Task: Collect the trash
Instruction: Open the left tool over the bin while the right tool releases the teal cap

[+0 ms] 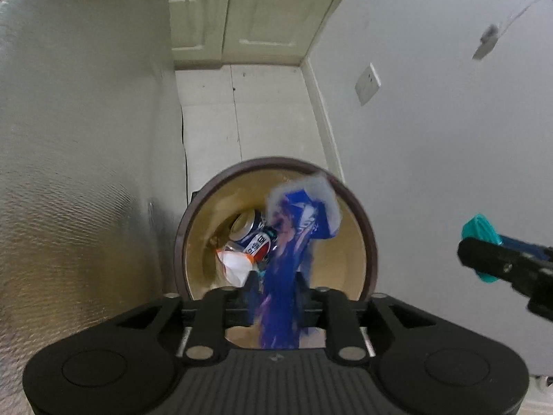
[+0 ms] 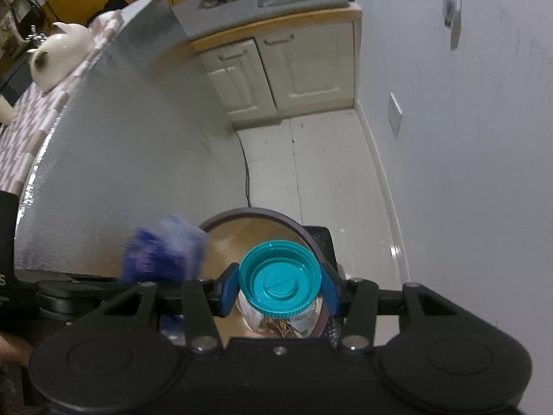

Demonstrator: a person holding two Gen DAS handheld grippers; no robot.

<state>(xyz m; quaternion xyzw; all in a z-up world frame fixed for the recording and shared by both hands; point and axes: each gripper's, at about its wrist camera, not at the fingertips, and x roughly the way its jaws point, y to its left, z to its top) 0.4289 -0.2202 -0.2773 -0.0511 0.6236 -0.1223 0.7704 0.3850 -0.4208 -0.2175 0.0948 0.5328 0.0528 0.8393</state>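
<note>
The blue wrapper (image 1: pixel 293 242) is smeared by motion blur, its print unreadable. The teal lid (image 2: pixel 279 278) hides most of its jar (body at six o'clock, contents unclear).

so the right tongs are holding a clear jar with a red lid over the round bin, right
Not quite: the lid is teal, not red. The right wrist view shows the right tongs holding a clear plastic jar with a teal ribbed screw lid over the round brown-rimmed bin.

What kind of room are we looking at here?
Most likely a home kitchen corner: cream cabinet doors under a wooden-edged worktop cluttered with items, a round waste bin on the pale floor holding a drinks can, and a wall socket.
</note>
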